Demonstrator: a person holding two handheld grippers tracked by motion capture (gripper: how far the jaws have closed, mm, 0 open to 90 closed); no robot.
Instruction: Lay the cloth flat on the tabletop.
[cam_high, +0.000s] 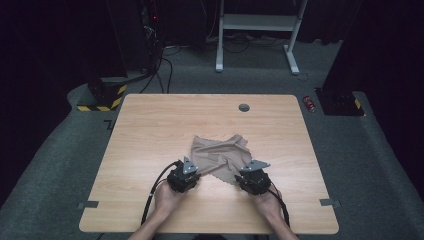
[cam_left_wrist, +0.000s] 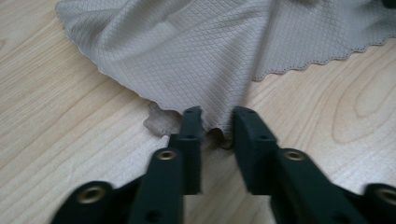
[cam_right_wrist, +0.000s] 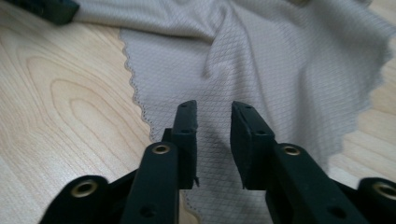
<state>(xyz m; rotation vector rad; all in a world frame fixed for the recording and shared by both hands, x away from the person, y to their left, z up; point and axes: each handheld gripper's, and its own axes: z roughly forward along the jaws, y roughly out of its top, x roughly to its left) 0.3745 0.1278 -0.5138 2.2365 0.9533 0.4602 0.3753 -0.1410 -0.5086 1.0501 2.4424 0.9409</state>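
we have both the left claw (cam_left_wrist: 217, 122) and right claw (cam_right_wrist: 214, 116) parted, ungripping, each at a near corner of the cloth (cam_high: 220, 155) lying straight ahead on the tabletop (cam_high: 150, 130).

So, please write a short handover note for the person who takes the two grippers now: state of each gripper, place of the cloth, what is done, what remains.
Left gripper: jaws open, at the near edge of the beige cloth, edge between them, not clamped.
Right gripper: jaws open above the cloth's other near part, nothing clamped.
Cloth: crumpled, near the middle of the wooden table.
Done: both grippers brought to the cloth.
Left: probably close both on it, then spread or fold it.
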